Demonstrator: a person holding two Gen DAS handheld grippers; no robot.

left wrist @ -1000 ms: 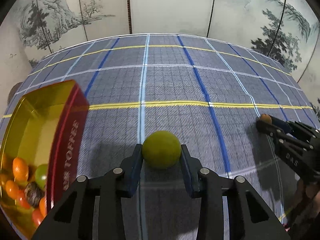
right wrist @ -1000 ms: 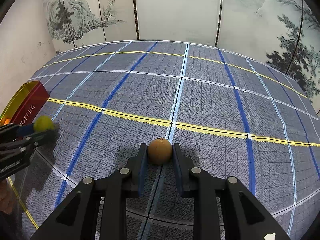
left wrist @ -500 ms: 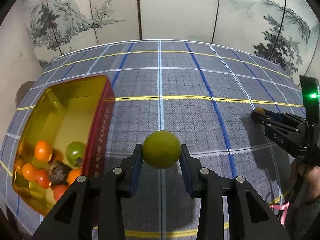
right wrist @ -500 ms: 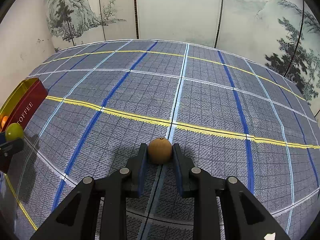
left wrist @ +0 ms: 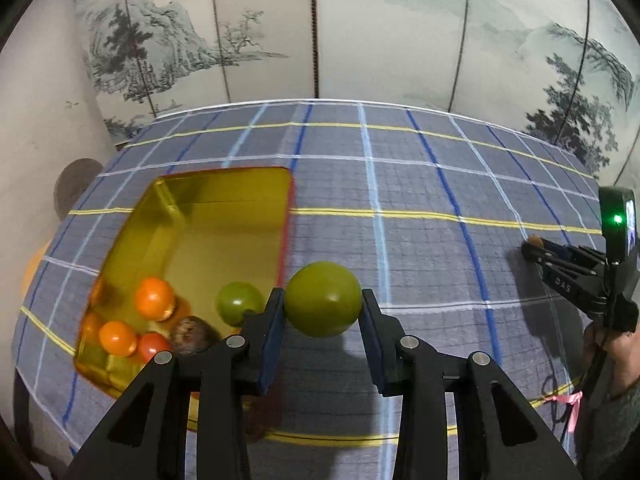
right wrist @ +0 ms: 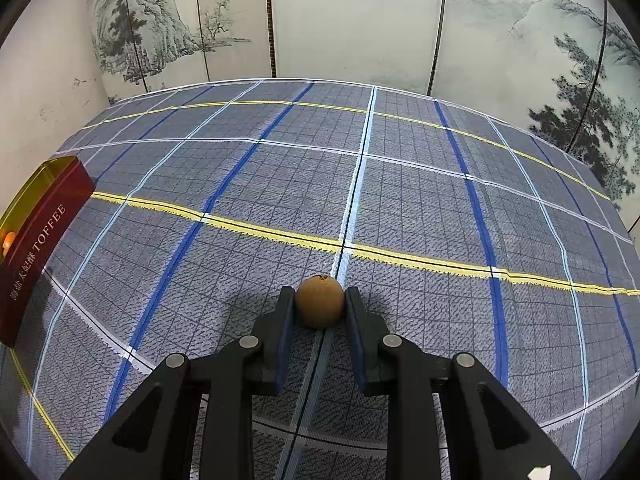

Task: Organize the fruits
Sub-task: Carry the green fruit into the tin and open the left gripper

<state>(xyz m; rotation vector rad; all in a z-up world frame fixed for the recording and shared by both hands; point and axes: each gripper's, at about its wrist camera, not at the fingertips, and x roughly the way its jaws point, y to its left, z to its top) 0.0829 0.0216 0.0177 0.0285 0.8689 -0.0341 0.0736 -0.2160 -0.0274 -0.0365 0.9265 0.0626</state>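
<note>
My left gripper point(left wrist: 322, 306) is shut on a round green fruit point(left wrist: 323, 299), held above the cloth just right of the red and gold tin point(left wrist: 224, 216). Inside the tin lie several fruits: orange ones point(left wrist: 154, 298), a red one point(left wrist: 151, 344), a green one point(left wrist: 239, 303) and a brown one point(left wrist: 192, 334). My right gripper point(right wrist: 319, 306) is shut on a small brown fruit point(right wrist: 319, 305) low over the cloth. That right gripper point(left wrist: 534, 246) also shows at the right edge of the left wrist view. The tin point(right wrist: 38, 248) lies at the far left of the right wrist view.
A checked blue-grey cloth point(right wrist: 400, 200) with yellow, white and blue lines covers the table. A painted folding screen point(right wrist: 352, 20) stands behind its far edge. A person's hand point(left wrist: 612, 350) holds the right gripper. A pink ribbon point(left wrist: 564, 400) lies near the front right.
My left gripper has risen and moved left with the green fruit, bringing the tin's open inside into fuller view. It has left the right wrist view. The right gripper has stayed still.
</note>
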